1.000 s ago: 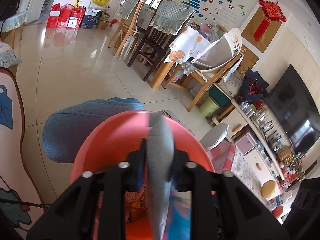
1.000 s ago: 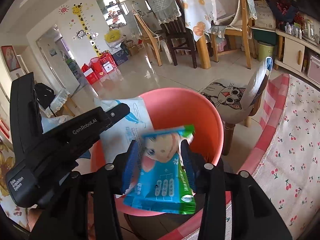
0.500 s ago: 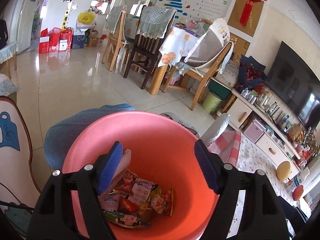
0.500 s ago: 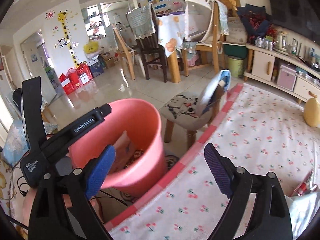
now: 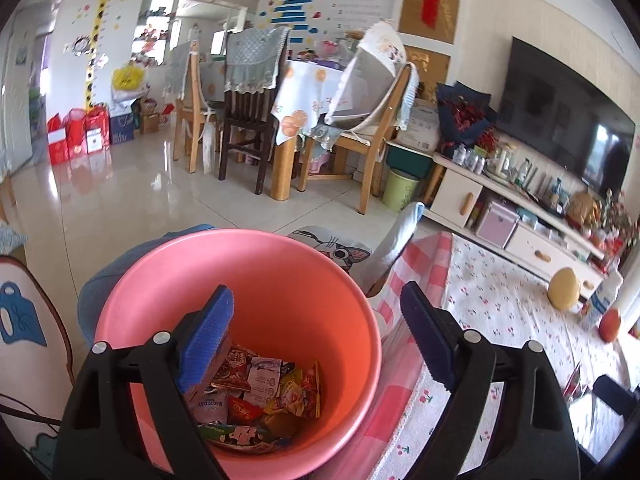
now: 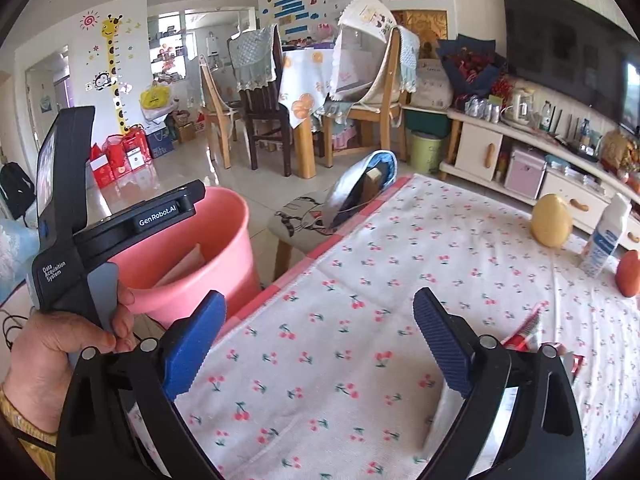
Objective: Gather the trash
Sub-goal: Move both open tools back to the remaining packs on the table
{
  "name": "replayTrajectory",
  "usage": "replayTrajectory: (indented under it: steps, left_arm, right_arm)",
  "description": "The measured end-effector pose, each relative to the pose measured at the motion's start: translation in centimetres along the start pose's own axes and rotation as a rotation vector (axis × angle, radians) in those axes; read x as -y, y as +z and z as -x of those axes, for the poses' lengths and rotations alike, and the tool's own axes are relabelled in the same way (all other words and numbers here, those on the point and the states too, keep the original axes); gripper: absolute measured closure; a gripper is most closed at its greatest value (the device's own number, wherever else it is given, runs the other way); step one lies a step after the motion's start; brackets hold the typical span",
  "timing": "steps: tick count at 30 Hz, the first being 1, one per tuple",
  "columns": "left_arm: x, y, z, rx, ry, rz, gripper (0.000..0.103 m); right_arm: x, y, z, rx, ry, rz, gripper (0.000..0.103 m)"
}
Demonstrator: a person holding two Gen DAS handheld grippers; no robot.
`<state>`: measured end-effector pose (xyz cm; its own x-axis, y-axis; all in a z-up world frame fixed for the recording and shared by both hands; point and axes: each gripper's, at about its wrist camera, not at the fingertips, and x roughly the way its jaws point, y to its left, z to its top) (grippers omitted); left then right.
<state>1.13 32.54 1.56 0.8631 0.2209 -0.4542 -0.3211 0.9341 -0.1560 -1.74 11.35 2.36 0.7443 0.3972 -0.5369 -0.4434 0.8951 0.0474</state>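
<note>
A pink bucket [image 5: 248, 264] stands beside the table, with several snack wrappers [image 5: 264, 388] piled on its bottom. My left gripper [image 5: 316, 328] hovers over its mouth, jaws still opening, nothing between them. In the right wrist view the same bucket [image 6: 224, 240] sits at the left, and a person's hand [image 6: 60, 344] holds the left gripper's body above it. My right gripper [image 6: 316, 344] is over the cherry-print tablecloth [image 6: 400, 264], jaws opening and empty. A red-and-white wrapper [image 6: 528, 332] lies on the cloth just beyond the right finger [image 6: 440, 344], and a pale packet [image 6: 444, 424] shows partly behind it.
On the table's far right stand a yellow round object [image 6: 552, 220], a white bottle [image 6: 608, 236] and a red fruit [image 6: 628, 268]. A small stool with a cat cushion [image 6: 304, 216] is next to the bucket. Beyond are dining chairs [image 6: 256, 100], a green bin [image 6: 426, 152] and a TV cabinet [image 6: 520, 152].
Both grippers opened and let their packets fall into the bucket. The right gripper then swung right, from over the bucket to over the tablecloth. The left gripper rolled level above the bucket.
</note>
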Motion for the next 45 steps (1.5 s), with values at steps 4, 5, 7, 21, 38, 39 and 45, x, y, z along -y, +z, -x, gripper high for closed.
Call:
replayTrajectory:
  steps: [4, 5, 7, 21, 38, 39, 45]
  left_arm:
    - [2.1, -0.4, 0.7, 0.002, 0.005, -0.071, 0.012]
    - [2.5, -0.5, 0.9, 0.004, 0.008, -0.085, 0.012]
    - [3.5, -0.8, 1.2, 0.005, 0.009, -0.121, 0.011]
    - [9.1, -2.8, 4.1, 0.017, -0.019, -0.275, 0.008]
    - [13.8, -5.9, 7.4, 0.026, -0.064, -0.399, 0.008]
    - [14.1, -6.2, 7.6, 0.026, -0.067, -0.408, 0.008]
    - [16.2, -7.6, 9.0, 0.030, -0.107, -0.469, 0.008]
  right_arm:
    - [1.2, -0.9, 1.4, 0.029, -0.030, 0.009, 0.006]
    - [1.4, -1.1, 1.7, 0.038, -0.038, 0.011, 0.005]
    - [2.0, -1.4, 2.4, 0.047, -0.054, 0.013, 0.005]
    - [4.5, -3.8, 7.5, 0.092, -0.183, 0.032, 0.005]
    - [8.7, -8.2, 11.8, 0.060, -0.194, -0.034, 0.005]
    - [9.0, -8.3, 11.9, 0.057, -0.195, -0.037, 0.005]
    - [11.7, -9.1, 13.3, 0.052, -0.204, -0.098, 0.005]
